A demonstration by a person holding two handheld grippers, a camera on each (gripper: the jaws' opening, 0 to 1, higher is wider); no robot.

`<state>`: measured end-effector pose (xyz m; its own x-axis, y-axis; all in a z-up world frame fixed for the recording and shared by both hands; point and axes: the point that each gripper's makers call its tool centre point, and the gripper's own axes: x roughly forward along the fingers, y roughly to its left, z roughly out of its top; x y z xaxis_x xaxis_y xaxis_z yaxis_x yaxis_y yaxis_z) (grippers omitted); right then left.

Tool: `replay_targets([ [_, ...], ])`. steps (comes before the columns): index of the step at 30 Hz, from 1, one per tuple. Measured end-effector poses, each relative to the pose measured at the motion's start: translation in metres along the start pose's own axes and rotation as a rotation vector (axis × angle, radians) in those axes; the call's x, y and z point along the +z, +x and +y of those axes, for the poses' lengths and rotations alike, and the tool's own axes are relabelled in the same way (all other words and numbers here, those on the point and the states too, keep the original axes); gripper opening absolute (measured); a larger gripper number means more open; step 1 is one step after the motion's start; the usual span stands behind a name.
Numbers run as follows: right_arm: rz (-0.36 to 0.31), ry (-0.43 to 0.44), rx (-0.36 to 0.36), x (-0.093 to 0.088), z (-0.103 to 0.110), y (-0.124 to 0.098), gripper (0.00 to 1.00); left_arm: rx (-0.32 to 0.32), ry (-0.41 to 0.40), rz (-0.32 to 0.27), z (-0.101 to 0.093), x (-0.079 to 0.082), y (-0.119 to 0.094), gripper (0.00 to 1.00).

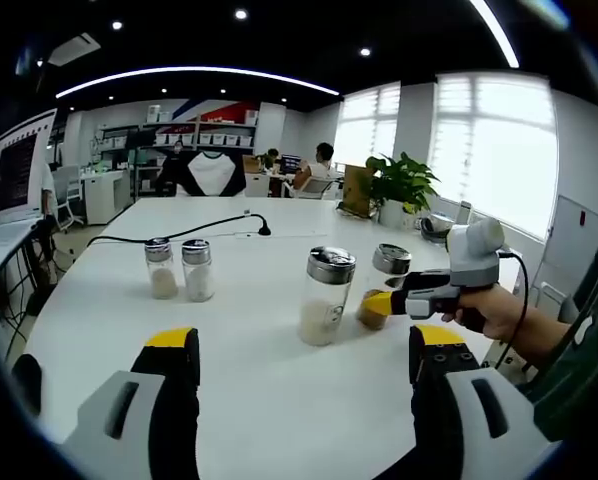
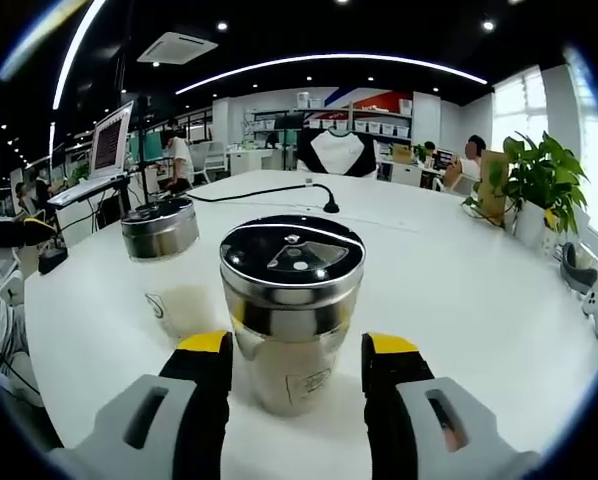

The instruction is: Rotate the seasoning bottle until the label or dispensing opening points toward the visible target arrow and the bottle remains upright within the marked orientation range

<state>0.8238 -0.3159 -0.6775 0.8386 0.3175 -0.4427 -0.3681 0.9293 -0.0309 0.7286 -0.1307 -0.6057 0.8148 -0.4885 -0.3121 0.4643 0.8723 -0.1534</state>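
A: Where is the bottle we have to turn?

B: In the right gripper view, the glass seasoning bottle with the steel band and dark perforated lid stands upright on the white table, between the yellow-tipped jaws of the right gripper. In the left gripper view it is the brown-filled one at about three o'clock, with the right gripper at its base.

A: Is it clamped?

B: The pads sit against or just beside the glass; I cannot tell whether they truly press. The left gripper is spread wide with nothing between its jaws.

A: Neighbours?

B: A second steel-capped shaker with pale contents stands just beyond, at ten o'clock. Two small shakers stand well apart.

A: How to turn it well?

B: I see no target arrow, so find it first. Then, I judge, grip low and evenly, twist about the bottle's own axis, keep the base flat, and watch the lid's triangular opening as the pointer. Mind the neighbour.
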Motion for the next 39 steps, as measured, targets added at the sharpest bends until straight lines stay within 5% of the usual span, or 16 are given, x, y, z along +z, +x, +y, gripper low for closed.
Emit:
replay_targets([
  [9, -0.031, -0.057, 0.074, 0.009, -0.001, -0.001, 0.62, 0.002, -0.002, 0.002, 0.0, 0.0, -0.001, 0.91],
  [19, -0.046, -0.137, 0.305, 0.018, 0.012, -0.002, 0.65, 0.014, -0.002, 0.002, 0.003, 0.0, -0.003, 0.91],
  [30, -0.095, -0.211, 0.427, 0.031, 0.017, -0.006, 0.64, 0.015, -0.003, 0.003, 0.004, 0.001, -0.003, 0.91],
  [34, -0.053, -0.19, 0.512, 0.022, 0.025, -0.005, 0.64, 0.011, -0.004, 0.001, 0.004, 0.002, -0.003, 0.91],
  [39, -0.031, -0.182, 0.523, 0.016, 0.022, 0.0, 0.61, 0.011, -0.002, -0.001, 0.004, 0.003, -0.003, 0.91],
])
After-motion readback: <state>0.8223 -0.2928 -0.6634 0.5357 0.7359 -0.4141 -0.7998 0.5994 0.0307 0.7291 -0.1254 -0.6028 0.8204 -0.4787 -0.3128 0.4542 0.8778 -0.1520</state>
